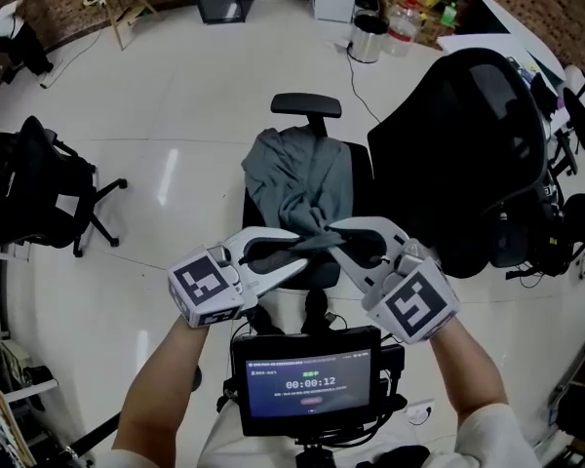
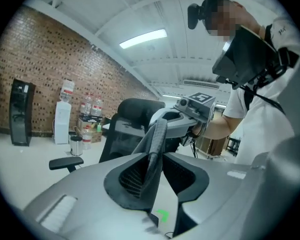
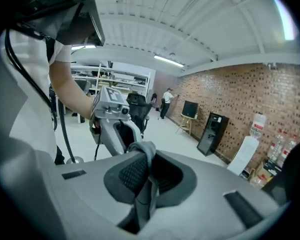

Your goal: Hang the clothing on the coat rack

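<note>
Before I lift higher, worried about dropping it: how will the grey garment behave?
Likely floppy: the garment lies crumpled on the chair. Probably light: the left gripper and right gripper hold it by thin folds. So it may slip.

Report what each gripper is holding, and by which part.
Both hold the grey garment: the left gripper and the right gripper each pinch a bunched fold at its near end, jaws closed on the cloth.

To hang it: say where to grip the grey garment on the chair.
Take its near edge, the bunched fold, from the chair's front. The grey garment lies heaped and loose; that fold stands up, and left gripper and right gripper pinch it.
</note>
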A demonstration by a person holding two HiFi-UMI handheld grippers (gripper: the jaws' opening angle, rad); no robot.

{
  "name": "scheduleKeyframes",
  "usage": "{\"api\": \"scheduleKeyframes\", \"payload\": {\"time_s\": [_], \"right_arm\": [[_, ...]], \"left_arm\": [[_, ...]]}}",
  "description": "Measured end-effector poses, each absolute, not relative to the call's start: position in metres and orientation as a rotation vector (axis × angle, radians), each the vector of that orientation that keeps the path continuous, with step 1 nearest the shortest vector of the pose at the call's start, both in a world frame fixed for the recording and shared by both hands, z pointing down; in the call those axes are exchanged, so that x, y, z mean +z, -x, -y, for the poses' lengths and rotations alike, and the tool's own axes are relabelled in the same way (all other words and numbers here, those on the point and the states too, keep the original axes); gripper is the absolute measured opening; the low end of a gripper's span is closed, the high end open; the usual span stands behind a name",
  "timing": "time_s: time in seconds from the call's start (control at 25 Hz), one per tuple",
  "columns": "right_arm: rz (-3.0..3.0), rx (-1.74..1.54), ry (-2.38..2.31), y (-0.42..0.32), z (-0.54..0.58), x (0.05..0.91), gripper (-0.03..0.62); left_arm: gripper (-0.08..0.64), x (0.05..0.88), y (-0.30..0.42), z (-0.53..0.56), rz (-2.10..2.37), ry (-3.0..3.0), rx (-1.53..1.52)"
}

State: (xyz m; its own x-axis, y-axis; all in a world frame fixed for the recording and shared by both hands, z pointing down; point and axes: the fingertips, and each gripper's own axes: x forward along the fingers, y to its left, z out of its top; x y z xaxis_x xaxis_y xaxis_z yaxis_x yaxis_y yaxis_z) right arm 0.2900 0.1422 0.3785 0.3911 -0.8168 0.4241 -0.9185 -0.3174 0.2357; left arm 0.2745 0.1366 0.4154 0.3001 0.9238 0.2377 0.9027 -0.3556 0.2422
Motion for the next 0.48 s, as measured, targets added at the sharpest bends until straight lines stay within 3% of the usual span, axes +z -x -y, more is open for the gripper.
{"api": "scheduleKeyframes", "payload": {"time_s": [0.2,0.48], "right_arm": [[1.445,0.205,-2.269,-0.295,-0.141,0.336,0.014],[1.370,0.139,-2.355,-0.302,-0.144,0.287,0.014]], "left_arm": [[0.269,0.415,-0.281,-0.133,-1.653,-2.602,0.477],[0.273,0.427,-0.297,-0.107,-1.553,-2.757,0.472]]}}
